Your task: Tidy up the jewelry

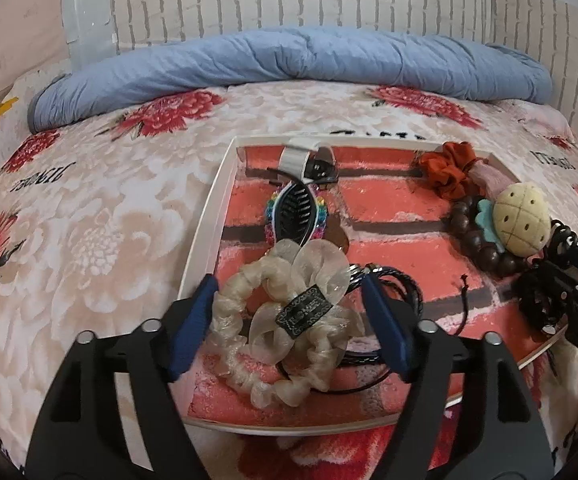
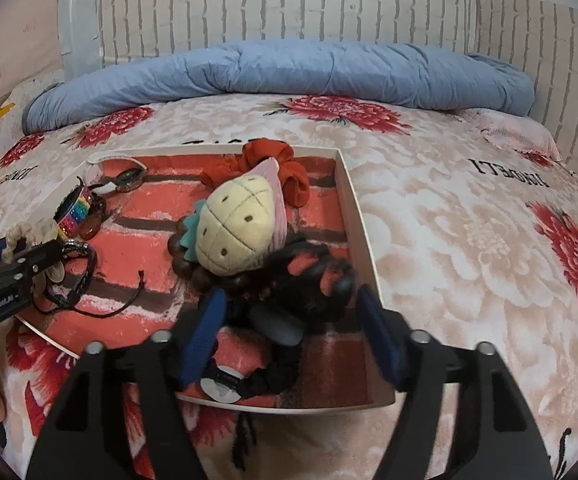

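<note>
Both tongs gape wide over the tray (image 1: 209, 216) — left tongs (image 1: 289, 320) straddling the cream scrunchie (image 1: 273, 344), right tongs (image 2: 289, 328) empty.

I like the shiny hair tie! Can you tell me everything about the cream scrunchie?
The cream scrunchie is a ruffled ring of shiny, see-through fabric with petal-like frills and a small dark label on top. It lies flat in the white tray on the brick-print lining, partly over the black braided cords and touching the rainbow hair clip. The open left gripper straddles it, fingers on either side, not squeezing.
</note>
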Motion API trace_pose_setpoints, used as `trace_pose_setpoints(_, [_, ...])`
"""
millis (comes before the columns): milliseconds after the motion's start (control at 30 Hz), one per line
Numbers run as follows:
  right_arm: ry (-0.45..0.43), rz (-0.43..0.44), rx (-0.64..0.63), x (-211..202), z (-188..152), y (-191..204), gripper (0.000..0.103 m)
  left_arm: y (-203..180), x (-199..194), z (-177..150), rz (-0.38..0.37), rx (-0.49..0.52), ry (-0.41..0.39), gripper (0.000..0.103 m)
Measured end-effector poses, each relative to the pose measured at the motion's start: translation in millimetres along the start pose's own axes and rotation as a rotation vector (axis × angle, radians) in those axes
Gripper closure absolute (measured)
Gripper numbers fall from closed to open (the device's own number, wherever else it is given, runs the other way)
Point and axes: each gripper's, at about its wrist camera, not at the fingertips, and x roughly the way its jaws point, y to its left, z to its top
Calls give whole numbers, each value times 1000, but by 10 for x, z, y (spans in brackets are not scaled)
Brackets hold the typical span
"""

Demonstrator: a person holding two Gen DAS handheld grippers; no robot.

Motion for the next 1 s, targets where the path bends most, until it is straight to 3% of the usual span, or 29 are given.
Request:
trace_pose_setpoints(67, [-8,-1,-4,-23,0,5,24,-4,-63,5,8,2,-25,17])
trace_pose_setpoints(300, [-57,-39,-19,-163,-28,18,14,-15,-273,-39,-4,7,-98,6])
trace_pose_setpoints(467, [-94,-45,13,-318,-70,-42,4,38,-471,-105,-4,-13,-171,5])
trace_pose_setpoints(567, [-112,-37,19,-486,-90,-23,4,57,-671,-152,-11,-37,-211,5])
trace_pose_setpoints(1000, [-204,-35,-16,-1500,-583,139,4,-17,-1608,-782,8,-1,-254,5])
